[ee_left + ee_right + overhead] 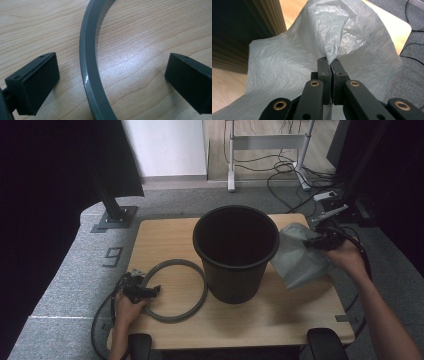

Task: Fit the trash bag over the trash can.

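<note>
**A:** Bin (235,255) stands upright mid-table, dark, ribbed wall, no liner in it. Status of each tool?

**B:** Right gripper (330,65): jaws pressed together on a pinch of the grey plastic bag (307,62). The bag hangs lifted at the bin's right side, its lower part resting on the wooden table (280,315); in the high view its near edge looks to touch the bin wall, though I cannot confirm contact.

**A:** Left?

**B:** Left gripper (112,82): jaws spread wide, one on each side of the grey ring (88,62). Neither pad touches it. The ring lies flat on the table just left of the bin, and the left hand (131,306) sits at its near-left arc.

**A:** Step in hand, as you judge it?

**B:** Lining the bin, early stage. Bag gripped but not opened, nothing over the rim yet; ring staged as the clamp for later, I'd guess.

**A:** Next move needs?

**B:** Finding the bag's mouth. One pinch won't spread it, so the left tool probably has to leave the ring and take the opposite edge. Thin film: risk of slipping or grabbing both layers at once.
</note>
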A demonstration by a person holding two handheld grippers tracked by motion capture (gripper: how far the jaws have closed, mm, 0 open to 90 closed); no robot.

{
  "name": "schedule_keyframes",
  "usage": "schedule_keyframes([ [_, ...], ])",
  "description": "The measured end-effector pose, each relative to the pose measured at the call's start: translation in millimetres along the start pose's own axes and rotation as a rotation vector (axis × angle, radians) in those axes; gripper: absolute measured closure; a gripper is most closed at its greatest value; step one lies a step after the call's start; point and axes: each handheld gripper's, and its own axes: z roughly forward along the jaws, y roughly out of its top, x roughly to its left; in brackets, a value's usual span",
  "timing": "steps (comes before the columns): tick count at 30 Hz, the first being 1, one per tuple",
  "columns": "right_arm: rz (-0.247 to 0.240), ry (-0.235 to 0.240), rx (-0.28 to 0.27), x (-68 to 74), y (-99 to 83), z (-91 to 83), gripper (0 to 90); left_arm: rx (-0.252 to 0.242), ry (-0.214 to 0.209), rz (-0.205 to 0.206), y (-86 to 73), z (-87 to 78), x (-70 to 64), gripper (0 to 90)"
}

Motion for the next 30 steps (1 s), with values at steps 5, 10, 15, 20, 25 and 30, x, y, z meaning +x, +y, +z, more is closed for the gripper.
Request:
schedule_keyframes([
  [5,-0.008,0.013,-0.021,2.5,15.7,-11.2,86.6,0.0,0.0,0.0,0.0,0.0,0.0,0.0],
  [10,-0.021,0.028,-0.049,8.1,31.6,-21.2,86.6,0.0,-0.002,0.002,0.0,0.0,-0.1,0.0],
  [15,-0.034,0.048,-0.07,14.8,46.1,-28.8,86.6,0.0,-0.003,0.004,-0.1,0.0,-0.2,0.0],
  [20,-0.057,0.055,-0.075,20.7,60.6,-36.6,86.9,0.0,-0.006,0.006,-0.1,-0.1,-0.4,0.0],
  [25,-0.062,0.073,-0.089,26.2,73.6,-42.6,87.1,0.001,-0.011,0.011,-0.3,-0.4,-0.8,0.0],
  [30,-0.069,0.1,-0.104,34.8,86.4,-47.2,87.1,0.001,-0.012,0.013,-0.4,-0.4,-0.9,0.0],
])
